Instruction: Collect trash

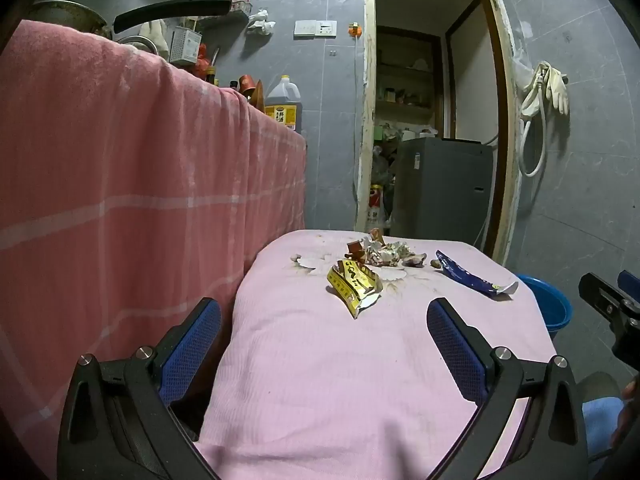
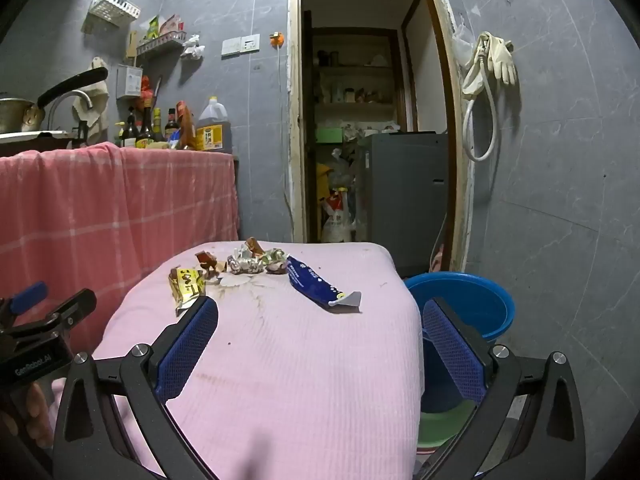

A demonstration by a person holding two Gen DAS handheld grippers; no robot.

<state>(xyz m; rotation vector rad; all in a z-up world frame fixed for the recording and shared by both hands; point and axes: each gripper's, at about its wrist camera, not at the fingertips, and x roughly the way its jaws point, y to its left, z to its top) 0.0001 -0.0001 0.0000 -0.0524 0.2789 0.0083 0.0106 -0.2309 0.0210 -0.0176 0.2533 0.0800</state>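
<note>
Trash lies on a pink-covered table [image 1: 320, 380] [image 2: 300, 380]. A yellow wrapper [image 1: 354, 282] [image 2: 186, 286] lies nearest the left side. A blue wrapper [image 1: 472, 274] [image 2: 316, 284] lies to the right. Crumpled wrappers and scraps [image 1: 380, 252] [image 2: 248, 264] sit at the far edge. My left gripper [image 1: 324, 316] is open and empty, short of the yellow wrapper. My right gripper [image 2: 320, 316] is open and empty, just short of the blue wrapper. A blue basin [image 1: 548, 304] [image 2: 468, 304] stands beside the table on the right.
A counter draped in a pink checked cloth [image 1: 140, 180] [image 2: 120, 200] rises on the left, with bottles and a pan on top. An open doorway [image 2: 372, 140] with a grey appliance lies behind. A green object [image 2: 444, 424] sits below the basin.
</note>
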